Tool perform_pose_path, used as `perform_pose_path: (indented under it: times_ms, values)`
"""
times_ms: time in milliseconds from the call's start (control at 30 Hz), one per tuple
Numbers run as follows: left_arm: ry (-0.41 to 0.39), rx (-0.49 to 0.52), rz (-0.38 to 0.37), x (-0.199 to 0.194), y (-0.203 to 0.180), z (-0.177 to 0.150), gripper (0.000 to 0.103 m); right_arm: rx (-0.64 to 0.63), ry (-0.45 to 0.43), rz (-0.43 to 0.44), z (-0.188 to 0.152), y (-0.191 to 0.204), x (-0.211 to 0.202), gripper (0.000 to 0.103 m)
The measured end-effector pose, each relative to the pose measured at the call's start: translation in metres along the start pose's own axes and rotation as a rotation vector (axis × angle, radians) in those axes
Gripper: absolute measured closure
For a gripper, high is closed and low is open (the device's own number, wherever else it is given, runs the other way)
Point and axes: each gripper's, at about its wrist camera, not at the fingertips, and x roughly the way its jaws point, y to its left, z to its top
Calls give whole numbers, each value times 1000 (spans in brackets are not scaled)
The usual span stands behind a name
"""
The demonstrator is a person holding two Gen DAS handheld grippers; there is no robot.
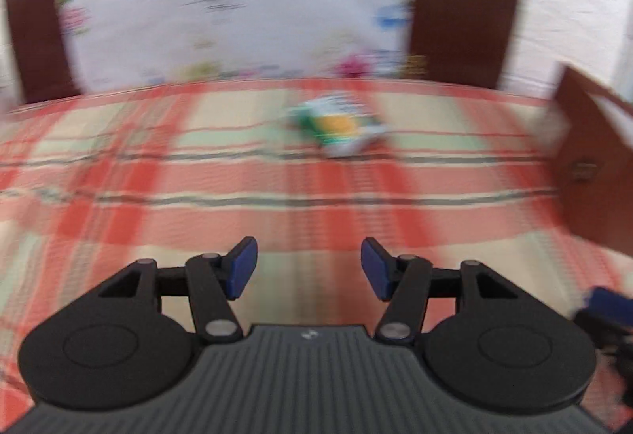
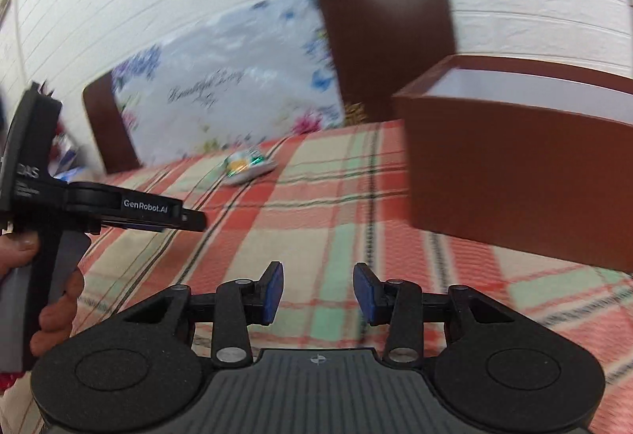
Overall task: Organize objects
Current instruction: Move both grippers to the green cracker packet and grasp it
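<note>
A small green, orange and white packet lies on the red plaid tablecloth far ahead of my left gripper, which is open and empty. In the right wrist view the same packet lies far ahead and left of my right gripper, also open and empty. A brown open box with a white inside stands on the cloth to the right, close to the right gripper. The left gripper shows from the side at the left of the right wrist view.
Two brown chair backs stand behind the table against a white wall; a floral white cloth hangs between them. The brown box edge shows at the right of the left wrist view. Both views are motion-blurred.
</note>
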Motion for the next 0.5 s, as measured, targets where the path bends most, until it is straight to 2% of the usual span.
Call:
perform_pose_path:
  times_ms: [33,67,133,167,200,233,367,500]
  values:
    - [-17,-17,46,6,16,-3,35,-26,16,14,2,8,8,61]
    - [-54,-47,60,8,32,-9,28,-54,29,21,4,15,17,57]
    - [-101,-168,-18,6,58,-13,15,-101,69,25,12,29,43,51]
    - [-112,-183,-50,6,61,-13,12,-118,89,27,16,33,57,45]
    - [-113,-178,-55,7,60,-13,12,-139,84,24,22,38,68,38]
    - [-119,-170,-53,7,57,-13,12,-162,76,30,28,44,81,37]
    - [-130,-189,-76,7,60,-12,12,-250,44,23,56,68,137,37]
    - [-139,-213,-98,8,64,-18,12,-307,7,-26,76,94,178,35]
